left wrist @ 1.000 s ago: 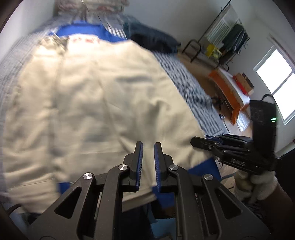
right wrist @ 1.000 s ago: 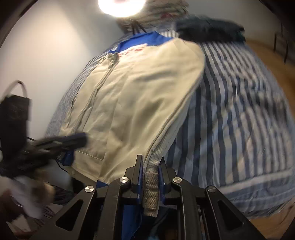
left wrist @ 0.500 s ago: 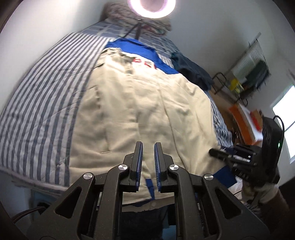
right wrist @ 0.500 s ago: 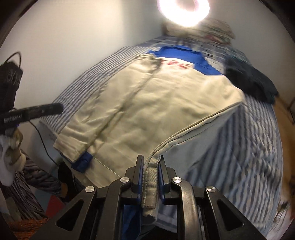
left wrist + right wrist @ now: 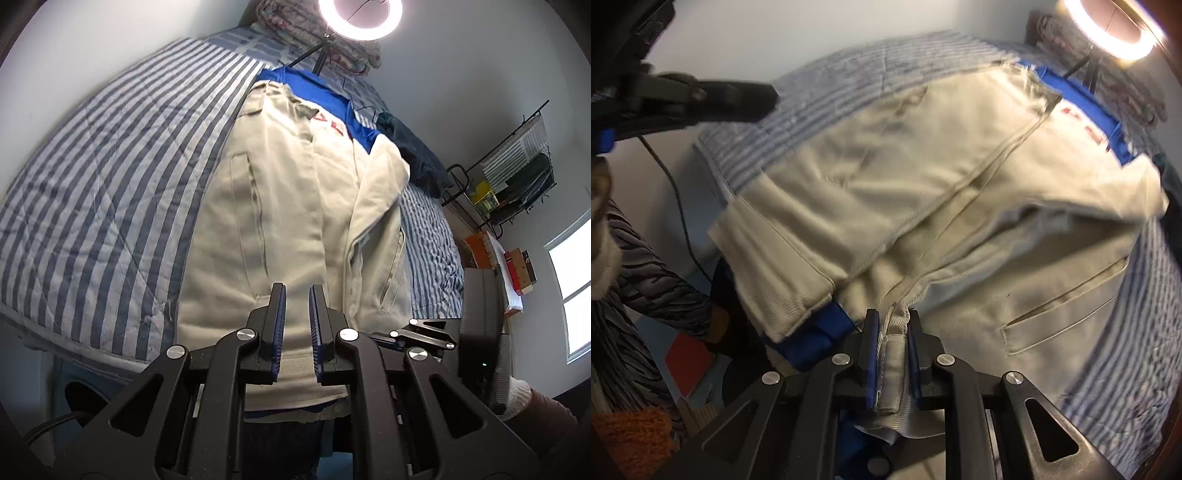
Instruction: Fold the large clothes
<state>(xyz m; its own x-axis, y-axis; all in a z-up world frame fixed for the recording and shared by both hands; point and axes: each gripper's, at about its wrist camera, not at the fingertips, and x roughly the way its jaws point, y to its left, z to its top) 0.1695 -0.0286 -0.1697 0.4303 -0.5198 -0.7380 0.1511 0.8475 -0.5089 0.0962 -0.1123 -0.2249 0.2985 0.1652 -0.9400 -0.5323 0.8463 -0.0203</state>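
beige jacket (image 5: pixel 295 206) lies spread on striped bedspread (image 5: pixel 110 192), hem at the near bed edge, blue lining (image 5: pixel 317 92) with red lettering showing at the far collar end. right side panel folded in over the middle. right gripper (image 5: pixel 889 350) clamped on the ribbed hem band (fabric visibly pinched between the blue pads). left gripper (image 5: pixel 295 314) above the hem, jaws nearly closed with a narrow gap, nothing between them. ring light (image 5: pixel 360 16) at the far end, dark garment (image 5: pixel 413 155) on the bed's right.
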